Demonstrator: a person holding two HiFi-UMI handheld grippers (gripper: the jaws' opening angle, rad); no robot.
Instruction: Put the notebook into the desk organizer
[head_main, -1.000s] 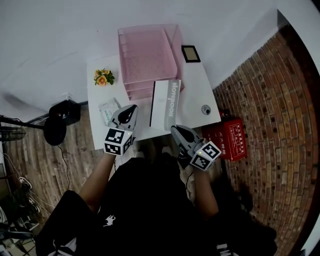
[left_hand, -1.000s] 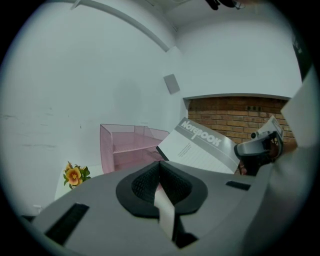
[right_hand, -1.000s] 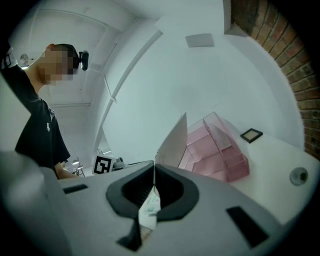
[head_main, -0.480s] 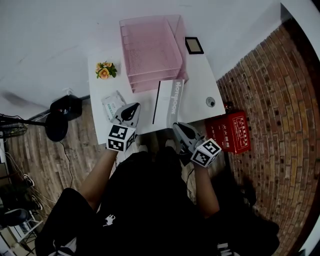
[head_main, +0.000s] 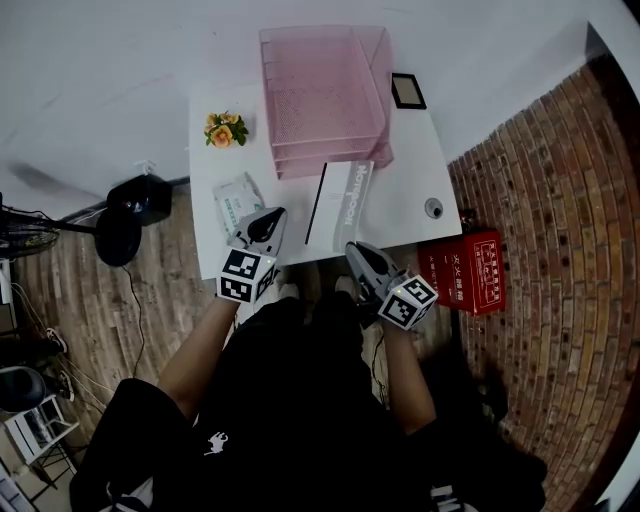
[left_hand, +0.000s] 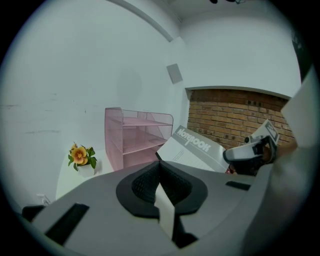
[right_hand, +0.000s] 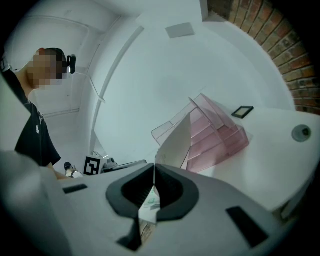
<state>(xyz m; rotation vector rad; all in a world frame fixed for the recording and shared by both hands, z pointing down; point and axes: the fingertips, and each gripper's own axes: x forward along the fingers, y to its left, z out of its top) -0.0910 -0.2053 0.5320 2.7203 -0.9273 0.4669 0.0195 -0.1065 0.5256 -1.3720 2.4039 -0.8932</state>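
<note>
Head view: the notebook (head_main: 345, 205) is held tilted over the table (head_main: 410, 200), just before the pink desk organizer (head_main: 325, 100) and not yet in it. A flower pot (head_main: 224, 130) and a tissue pack (head_main: 238, 195) sit clear to the left. Left gripper view: the left gripper (left_hand: 160, 165) has its fingers closed, with the notebook's corner just beyond them. Right gripper view: the right gripper (right_hand: 154, 170) has its fingers clamped on the notebook's edge, and nothing stands between it and the shelves.

White notebook (head_main: 340, 205), "NOTEBOOK" on cover, tilted on edge, just before pink mesh desk organizer (head_main: 325, 95), upright.
</note>
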